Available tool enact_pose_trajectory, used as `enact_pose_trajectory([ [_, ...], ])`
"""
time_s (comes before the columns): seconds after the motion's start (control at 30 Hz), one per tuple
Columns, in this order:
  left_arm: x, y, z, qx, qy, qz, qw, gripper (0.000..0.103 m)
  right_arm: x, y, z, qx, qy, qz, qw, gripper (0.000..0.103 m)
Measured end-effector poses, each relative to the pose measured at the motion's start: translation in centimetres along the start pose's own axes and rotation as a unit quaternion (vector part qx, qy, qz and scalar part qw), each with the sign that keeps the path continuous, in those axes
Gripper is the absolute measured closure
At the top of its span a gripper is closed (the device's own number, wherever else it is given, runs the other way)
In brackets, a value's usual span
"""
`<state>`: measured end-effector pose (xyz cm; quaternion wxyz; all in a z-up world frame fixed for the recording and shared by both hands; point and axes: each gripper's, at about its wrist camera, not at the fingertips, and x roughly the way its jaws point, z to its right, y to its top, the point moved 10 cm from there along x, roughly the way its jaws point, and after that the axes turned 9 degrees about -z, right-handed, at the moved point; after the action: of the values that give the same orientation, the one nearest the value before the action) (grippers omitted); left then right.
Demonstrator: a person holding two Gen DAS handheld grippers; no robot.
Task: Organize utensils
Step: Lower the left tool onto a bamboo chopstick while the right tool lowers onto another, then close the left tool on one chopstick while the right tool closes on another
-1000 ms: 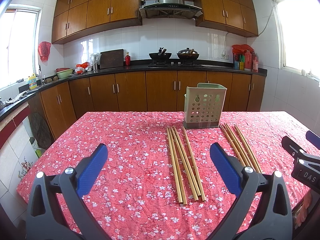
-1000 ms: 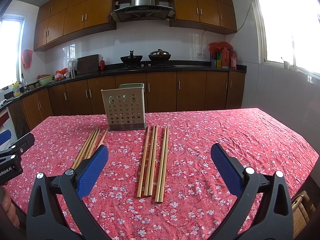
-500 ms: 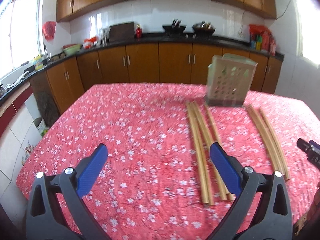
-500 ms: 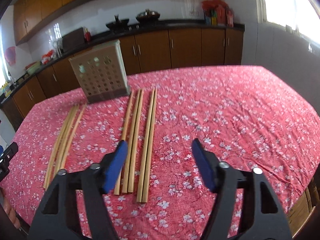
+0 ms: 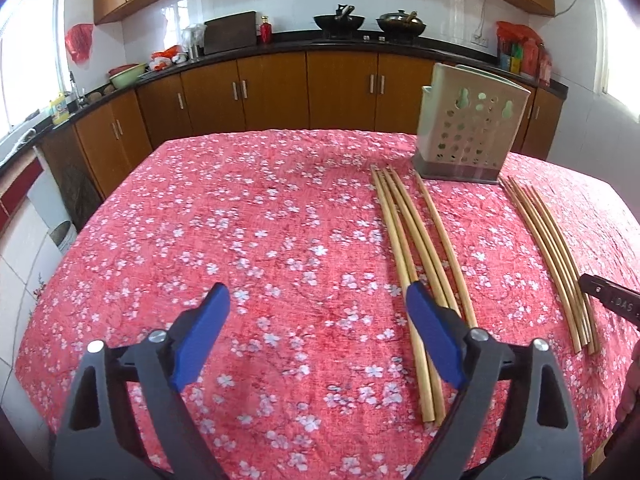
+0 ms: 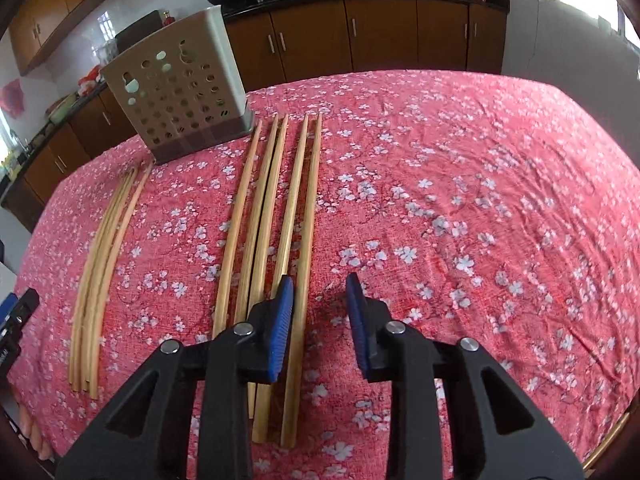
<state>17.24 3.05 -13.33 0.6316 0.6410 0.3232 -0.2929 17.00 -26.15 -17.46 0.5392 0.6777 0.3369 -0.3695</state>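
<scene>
Two bundles of chopsticks laid on the flowered tablecloth

The left gripper [image 5: 316,344] is held wide, closing on nothing; the right gripper [image 6: 318,320] is narrowing, the outermost of the right chopsticks [image 6: 276,208] seen between its fingers; the left chopsticks [image 5: 416,240] and the holder [image 5: 468,136] are placed toward the far edge of the table [image 5: 240,220].

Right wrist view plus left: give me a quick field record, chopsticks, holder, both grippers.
surface: table under a red floral cloth
holder: perforated utensil holder, upright at the far end
left chopstick group: flat on the cloth
right chopstick group: flat on the cloth
left gripper: jaws closing, only cloth between them, left chopstick group at its right pad
right gripper: jaws closing, gap narrow, rightmost chopstick at the left pad, not clamped
</scene>
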Motion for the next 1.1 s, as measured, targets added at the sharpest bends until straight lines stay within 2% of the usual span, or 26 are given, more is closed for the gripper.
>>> enact_pose_trajectory([
  [0.07, 0.3, 0.1, 0.4, 0.004, -0.008, -0.003, 1.0, 0.024, 0.2, 0.0, 0.2, -0.007, -0.013, 0.002, 1.0, 0.086],
  [0.1, 0.5, 0.0, 0.7, 0.006, -0.015, -0.007, 0.9999, 0.028, 0.4, 0.2, 0.6, -0.007, -0.017, 0.003, 1.0, 0.093],
  [0.13, 0.6, 0.0, 0.9, 0.008, -0.022, -0.01, 0.9997, 0.03, 0.4, 0.3, 1.0, -0.003, -0.022, 0.006, 1.0, 0.095],
  [0.2, 1.1, -0.1, 1.6, 0.012, -0.039, -0.023, 0.9989, 0.041, 0.4, 0.5, 1.5, 0.007, -0.024, 0.008, 1.0, 0.095],
  [0.4, 2.6, -0.7, 3.2, 0.034, -0.064, -0.059, 0.9956, 0.063, 0.4, 0.7, 1.6, 0.001, -0.032, 0.012, 0.999, 0.095],
  [0.53, 2.8, -1.0, 4.0, 0.036, -0.084, -0.069, 0.9934, 0.064, 0.4, 0.7, 1.6, 0.0, -0.031, 0.014, 0.999, 0.095],
  [0.63, 3.1, -1.3, 4.4, 0.044, -0.086, -0.077, 0.9924, 0.07, 0.4, 0.6, 1.6, -0.001, -0.031, 0.015, 0.999, 0.095],
  [0.83, 3.4, -1.2, 4.9, 0.059, -0.079, -0.081, 0.9918, 0.074, 0.4, 0.6, 1.6, -0.002, -0.031, 0.016, 0.999, 0.095],
  [0.93, 3.9, -1.5, 5.3, 0.066, -0.074, -0.093, 0.9907, 0.081, 0.4, 0.7, 1.6, -0.003, -0.033, 0.016, 0.999, 0.095],
  [1.03, 4.0, -1.6, 5.3, 0.074, -0.064, -0.088, 0.9914, 0.083, 0.4, 0.7, 1.6, -0.004, -0.033, 0.016, 0.999, 0.095],
  [1.1, 4.2, -1.4, 5.0, 0.068, -0.062, -0.087, 0.9919, 0.089, 0.4, 0.6, 1.5, -0.007, -0.032, 0.016, 0.999, 0.095],
])
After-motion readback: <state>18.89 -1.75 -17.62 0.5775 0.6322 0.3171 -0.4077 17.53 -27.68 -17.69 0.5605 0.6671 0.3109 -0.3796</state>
